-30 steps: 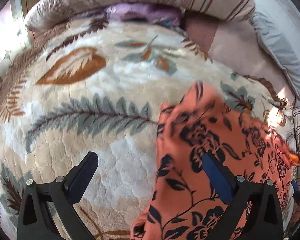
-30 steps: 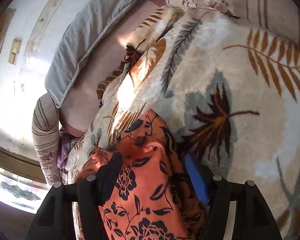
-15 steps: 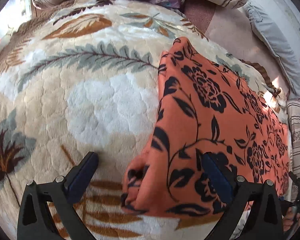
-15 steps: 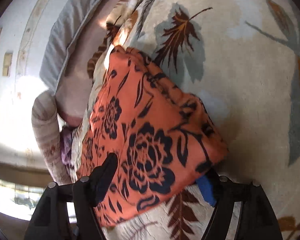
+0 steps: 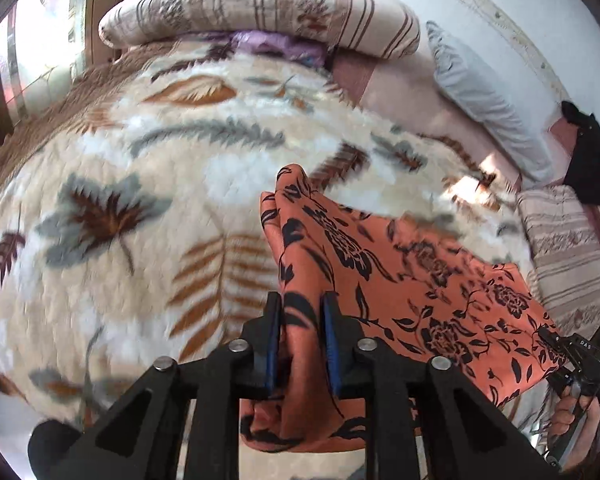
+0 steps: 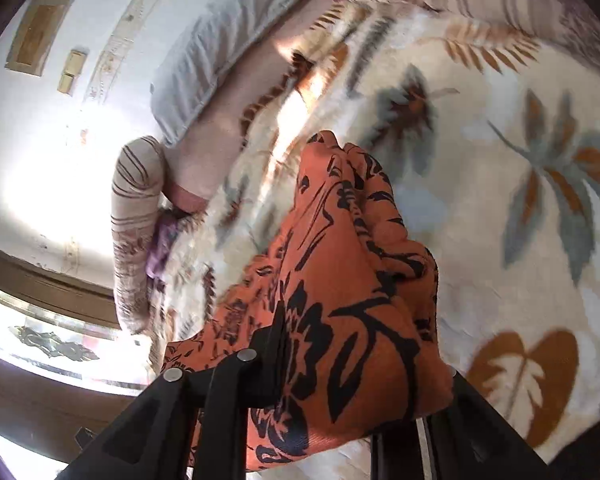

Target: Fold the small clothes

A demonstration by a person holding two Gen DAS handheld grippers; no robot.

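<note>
- The orange floral garment (image 5: 400,280) lies stretched across a fleecy leaf-patterned blanket (image 5: 140,200) on the bed, its near edges gathered up at both sets of tongs.
- The left tongs (image 5: 300,336) are closing, and a bunched fold of the garment's corner stands between the two blue-lined fingers (image 5: 272,344), with the cloth pressed on both sides.
- From that pinch the fabric runs away from the left tongs toward the right of the left wrist view, lying flat and spread out as far as the right tongs (image 5: 580,360), which a hand (image 5: 572,416) holds at the garment's far corner.
- In the right wrist view the garment (image 6: 340,300) heaps up over the right tongs (image 6: 360,360), covering most of the gap; only the left finger (image 6: 276,352) shows clearly, the other being hidden behind the cloth.
- The right tongs are also closing, with the thick gathered cloth between the fingers and apparently gripped.
- Beyond the garment lie a striped rolled bolster (image 5: 260,12), a purple cloth (image 5: 276,44) tucked beneath it, and a grey pillow (image 5: 488,100) against the wall.
</note>
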